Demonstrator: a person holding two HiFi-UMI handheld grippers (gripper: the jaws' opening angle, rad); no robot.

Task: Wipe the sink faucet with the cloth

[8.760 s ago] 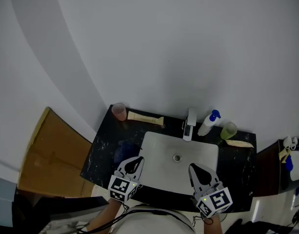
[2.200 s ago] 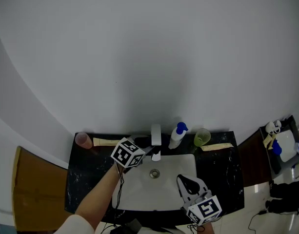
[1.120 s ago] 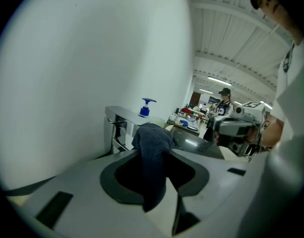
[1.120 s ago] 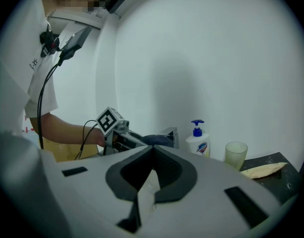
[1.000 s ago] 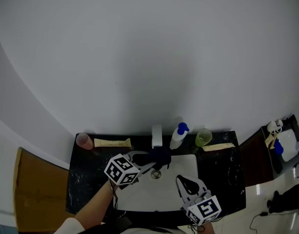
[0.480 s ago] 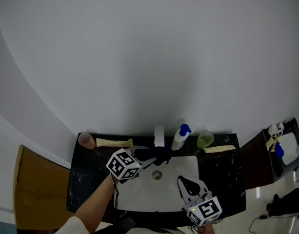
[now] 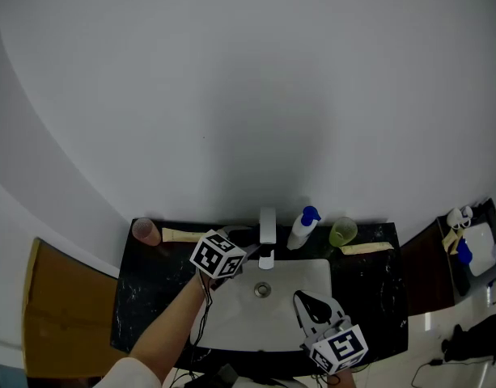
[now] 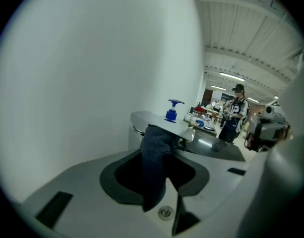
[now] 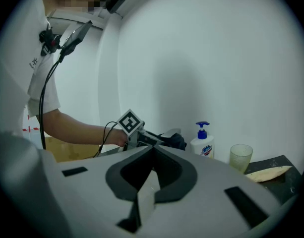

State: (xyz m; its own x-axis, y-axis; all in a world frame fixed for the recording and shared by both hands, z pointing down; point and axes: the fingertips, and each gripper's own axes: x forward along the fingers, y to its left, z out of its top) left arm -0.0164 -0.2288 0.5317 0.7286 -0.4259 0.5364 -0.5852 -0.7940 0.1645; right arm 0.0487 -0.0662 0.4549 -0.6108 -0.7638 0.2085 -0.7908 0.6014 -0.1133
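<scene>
Clamping L gripper (image 7: 244, 259): jaws on dark blue cloth (image 8: 154, 162), touching flat chrome faucet (image 7: 268, 223).
R gripper (image 9: 152, 152): jaws together, empty, over white sink (image 7: 290, 276).

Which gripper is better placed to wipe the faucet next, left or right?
Left. The left gripper is shut on the cloth right at the faucet; the right gripper is shut, empty, at the front of the sink.

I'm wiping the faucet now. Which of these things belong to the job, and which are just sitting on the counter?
In the job:
left gripper, shut on the dark cloth
faucet, with the cloth against it
sink

Lying about:
soap bottle
green cup
pink cup
tan packet and another
right gripper, shut, empty
</scene>
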